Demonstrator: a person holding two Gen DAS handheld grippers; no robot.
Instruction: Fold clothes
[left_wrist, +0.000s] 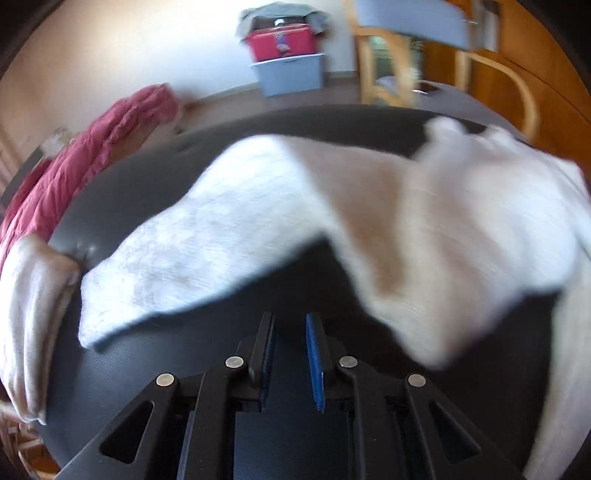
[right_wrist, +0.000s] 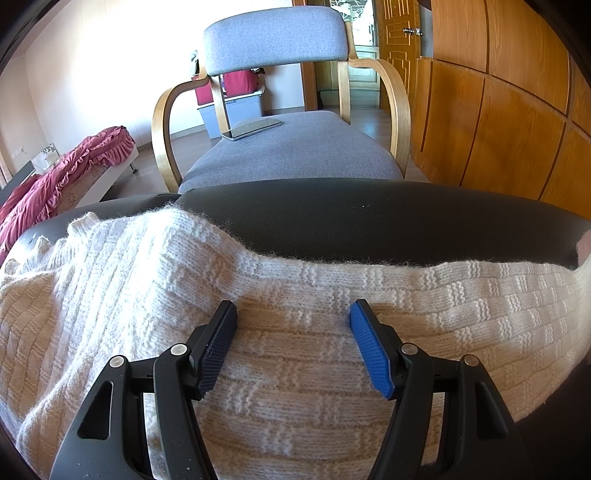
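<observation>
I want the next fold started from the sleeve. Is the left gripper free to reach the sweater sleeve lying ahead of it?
Probably yes. The left gripper is open and holds nothing, and only bare dark table lies between it and the sleeve.
</observation>
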